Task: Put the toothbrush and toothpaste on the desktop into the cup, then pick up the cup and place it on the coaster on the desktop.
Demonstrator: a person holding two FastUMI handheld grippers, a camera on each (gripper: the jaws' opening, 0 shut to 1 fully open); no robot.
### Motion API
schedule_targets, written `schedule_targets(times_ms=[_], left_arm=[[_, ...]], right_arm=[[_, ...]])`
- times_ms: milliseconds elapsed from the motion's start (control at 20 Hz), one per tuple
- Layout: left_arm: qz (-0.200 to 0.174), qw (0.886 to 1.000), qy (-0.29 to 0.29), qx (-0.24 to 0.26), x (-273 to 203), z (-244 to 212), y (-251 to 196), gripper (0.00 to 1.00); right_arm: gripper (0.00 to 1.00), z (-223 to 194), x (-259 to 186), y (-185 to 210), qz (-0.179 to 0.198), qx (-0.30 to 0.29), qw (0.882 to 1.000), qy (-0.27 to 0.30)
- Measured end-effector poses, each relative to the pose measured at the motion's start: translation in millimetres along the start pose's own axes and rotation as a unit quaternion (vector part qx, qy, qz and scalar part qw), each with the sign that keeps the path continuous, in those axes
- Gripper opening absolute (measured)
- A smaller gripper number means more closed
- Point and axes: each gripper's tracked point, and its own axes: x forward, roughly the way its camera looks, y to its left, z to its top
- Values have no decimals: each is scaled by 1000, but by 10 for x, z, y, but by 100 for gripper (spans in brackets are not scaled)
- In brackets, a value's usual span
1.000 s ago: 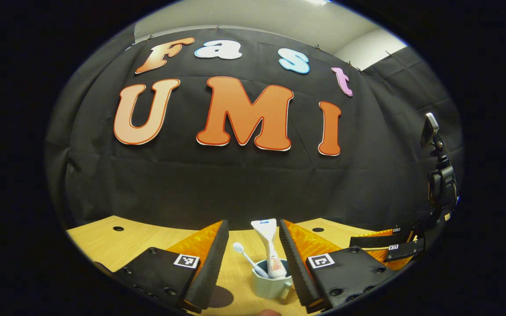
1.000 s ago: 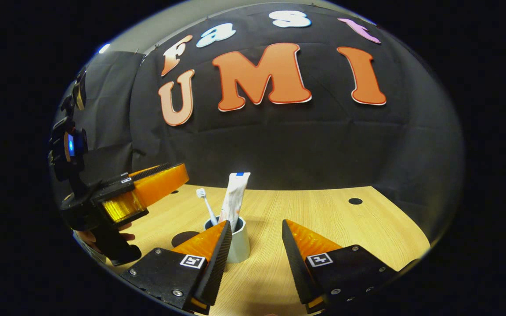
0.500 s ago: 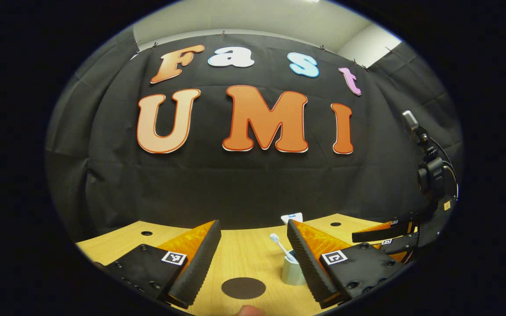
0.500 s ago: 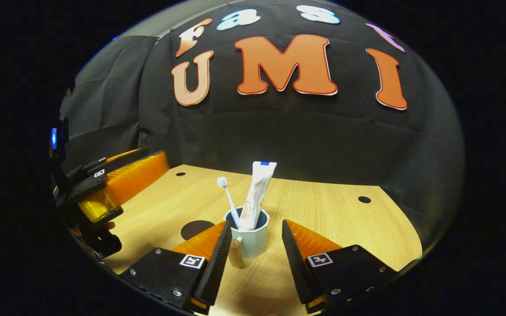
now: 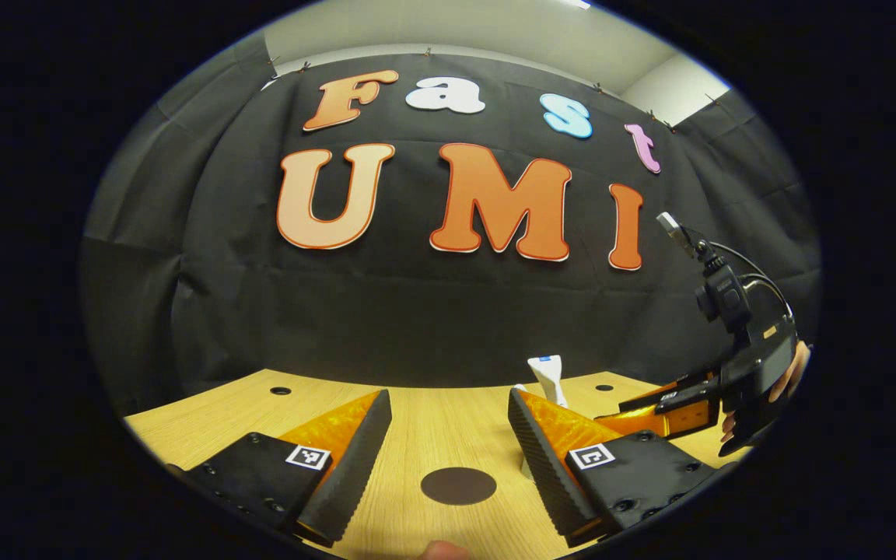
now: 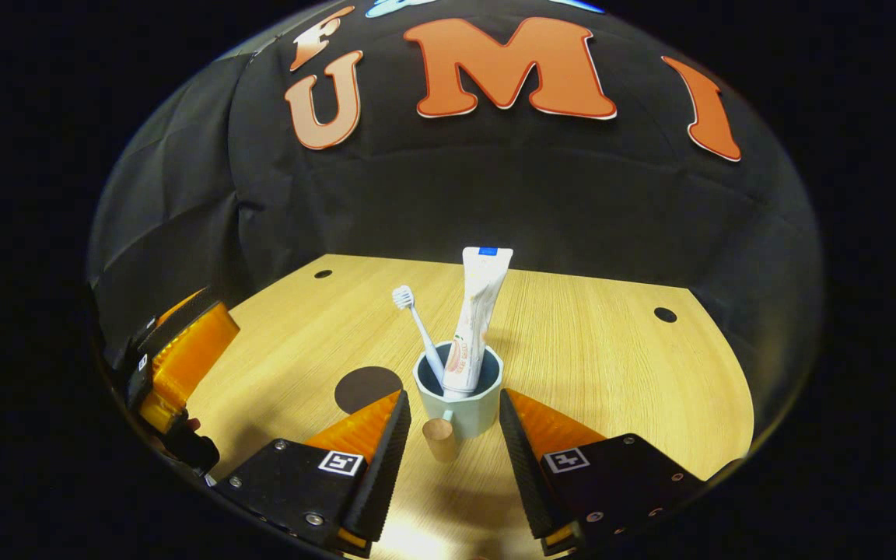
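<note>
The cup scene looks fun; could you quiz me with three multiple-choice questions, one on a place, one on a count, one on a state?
1. Where is the toothpaste?
A. flat on the desk
B. standing in the cup
C. on the coaster

2. How many items are in the cup?
A. one
B. two
C. four

3. The right gripper is
A. open, cup handle between its fingers
B. clamped on the toothbrush
C. lifting the coaster

Answers: 1 B, the tube rises from the cup; 2 B, toothbrush plus toothpaste; 3 A, its fingers stand apart.
</note>
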Motion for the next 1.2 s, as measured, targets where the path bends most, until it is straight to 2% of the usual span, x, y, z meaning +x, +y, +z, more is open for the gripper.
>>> schedule_targets(times_ms=[100, 300, 600, 700, 850, 1100, 1200], left_arm=[[10, 1000, -1, 7, -59, 8, 95, 96], [21, 1000, -1, 21, -161, -4, 240, 96], [27, 999, 5, 20, -282, -108, 398, 97], [32, 999, 10, 16, -304, -169, 470, 97], [35, 999, 17, 6, -342, -234, 560, 97], [48, 999, 20, -8, -384, -301, 691, 97], [48, 999, 19, -11, -439, -319, 746, 97]], right_arm=[[70, -65, 80, 86, 7, -8, 1000, 27], [70, -171, 158, 80, -20, -30, 996, 81], [70, -338, 343, -11, -55, -11, 985, 165], [70, -393, 407, 32, -44, 7, 981, 189], [70, -489, 475, -27, -53, 7, 973, 227], [72, -597, 580, -26, -63, -21, 962, 264], [69, -635, 573, -22, -69, -20, 961, 268]])
